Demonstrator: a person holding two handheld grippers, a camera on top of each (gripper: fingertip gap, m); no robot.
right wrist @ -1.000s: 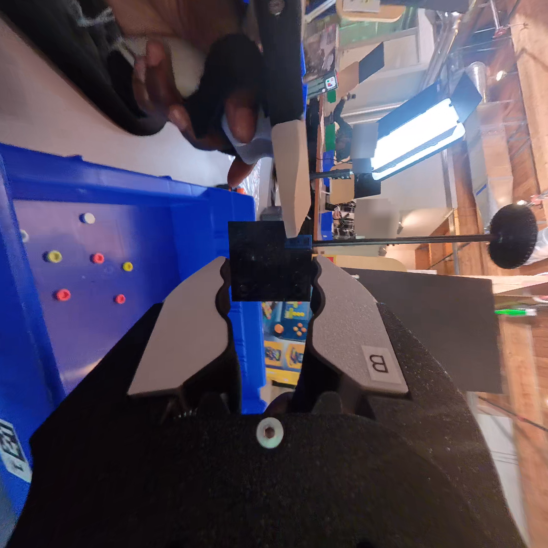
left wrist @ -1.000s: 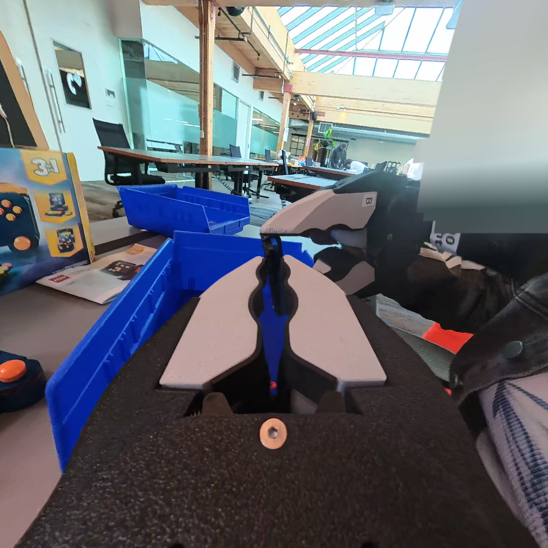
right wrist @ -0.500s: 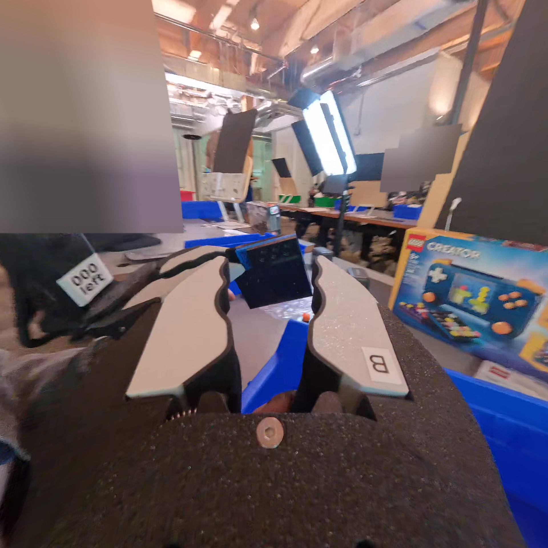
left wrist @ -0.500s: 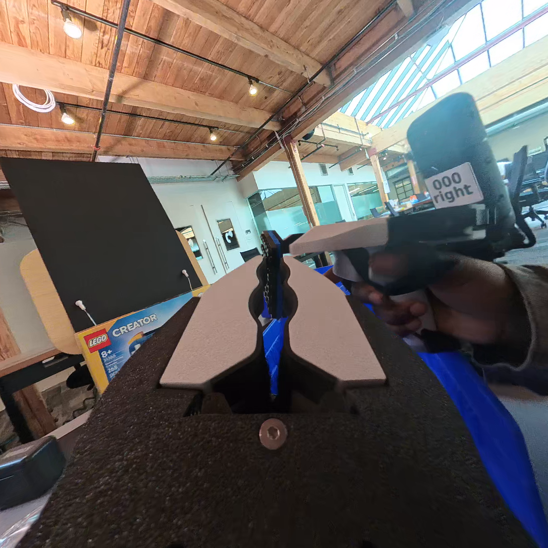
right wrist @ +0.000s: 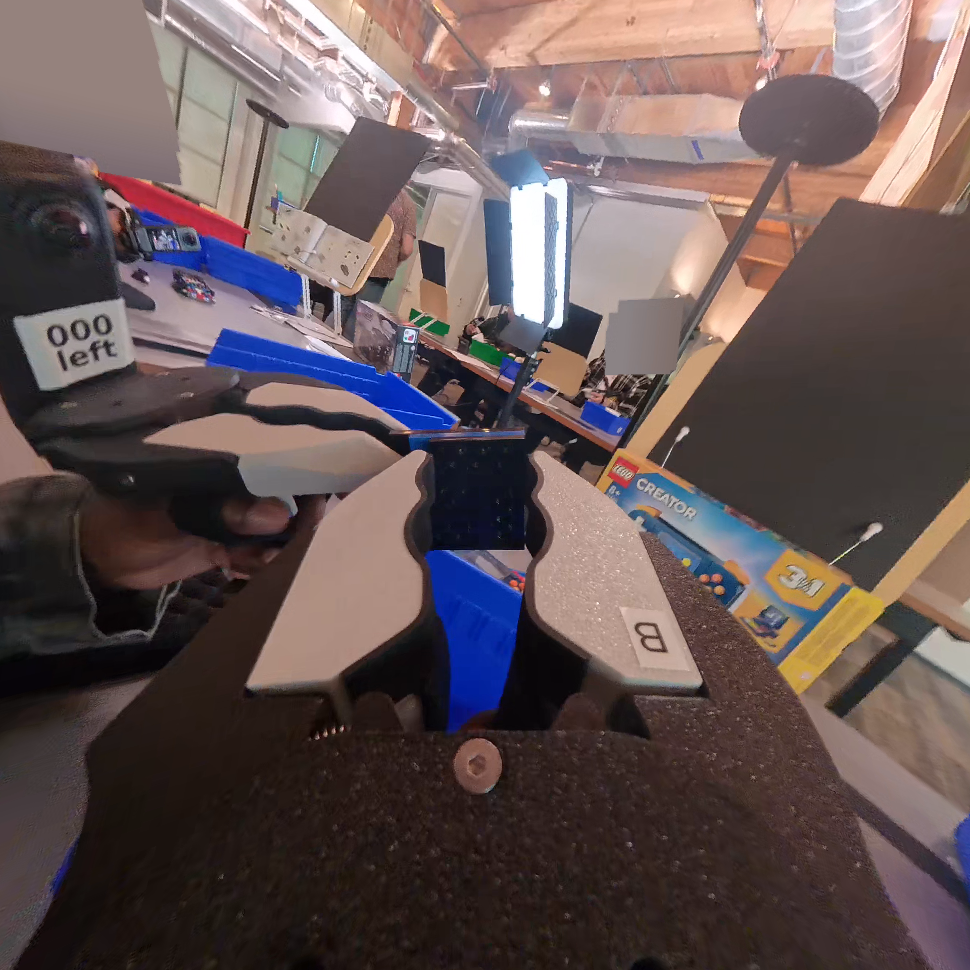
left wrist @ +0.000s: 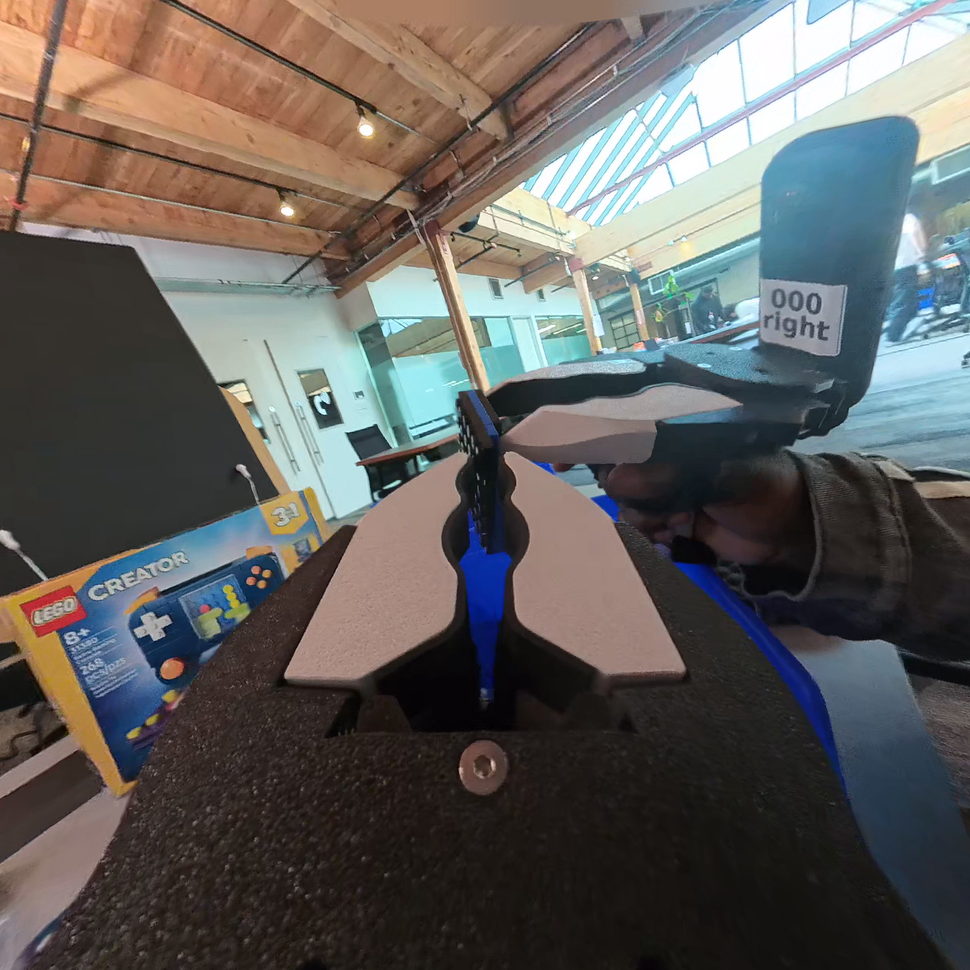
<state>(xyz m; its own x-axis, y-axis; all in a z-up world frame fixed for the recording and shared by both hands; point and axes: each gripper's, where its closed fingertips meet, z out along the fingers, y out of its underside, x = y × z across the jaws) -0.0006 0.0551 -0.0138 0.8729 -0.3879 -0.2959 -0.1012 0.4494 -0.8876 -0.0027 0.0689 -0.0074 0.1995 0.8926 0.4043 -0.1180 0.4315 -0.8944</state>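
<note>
A thin black plate with a blue plate on its back [left wrist: 475, 446] stands edge-on in my left gripper [left wrist: 485, 467], which is shut on its two faces. My right gripper [left wrist: 496, 428] comes in from the right, fingertips at the plate's upper end. In the right wrist view the plate [right wrist: 477, 498] faces the camera, and my right gripper [right wrist: 477, 462] is shut against its two side edges. The left gripper [right wrist: 404, 438] reaches in from the left and pinches the plate's far end. Both grippers hold it above a blue bin [right wrist: 472, 603].
A boxed toy set [left wrist: 131, 630] stands on the table to the left, also in the right wrist view [right wrist: 735, 567]. A black panel [left wrist: 94, 393] leans behind it. The blue bin's wall [left wrist: 777, 645] runs under the right hand [left wrist: 735, 525]. A lit light panel [right wrist: 538, 252] stands far back. The boxed toy set [left wrist: 131, 630] is about equally far from each gripper, around 40 cm.
Both grippers have swung up from over the blue bin and levelled out. The plate, tilted in the open right gripper half a second ago, now sits square with the right fingers shut on it.
</note>
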